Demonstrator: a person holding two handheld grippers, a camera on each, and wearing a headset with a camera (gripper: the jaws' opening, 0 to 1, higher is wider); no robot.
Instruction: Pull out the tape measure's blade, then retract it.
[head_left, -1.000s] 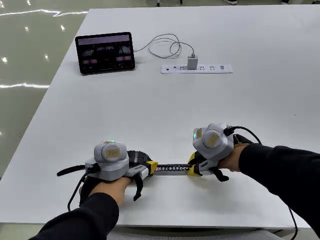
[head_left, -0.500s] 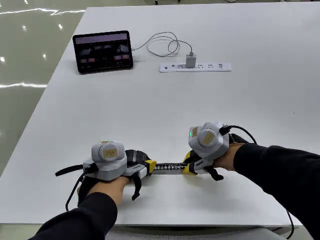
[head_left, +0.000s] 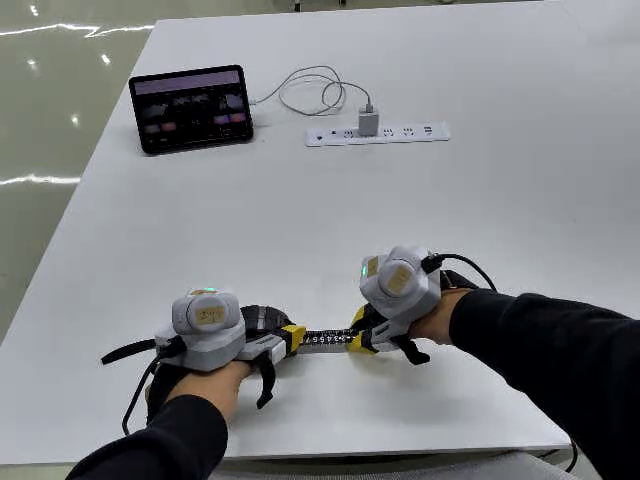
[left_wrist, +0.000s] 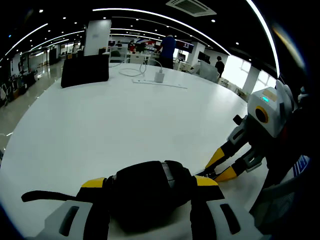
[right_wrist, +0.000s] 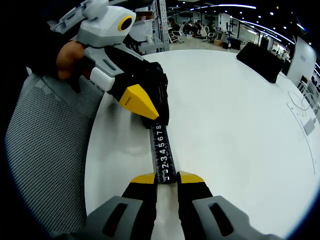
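Black round tape-measure case sits on white surface nr its front edge, clamped betw. yellow-tipped jaws of L gripper. Short black blade w/ white numerals runs flat along surface from case to R gripper, whose yellow-tipped jaws are clenched on blade's end.

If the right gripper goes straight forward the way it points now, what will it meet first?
Probably the tape measure's case, held in the left gripper, at the far end of the blade the right gripper grips.
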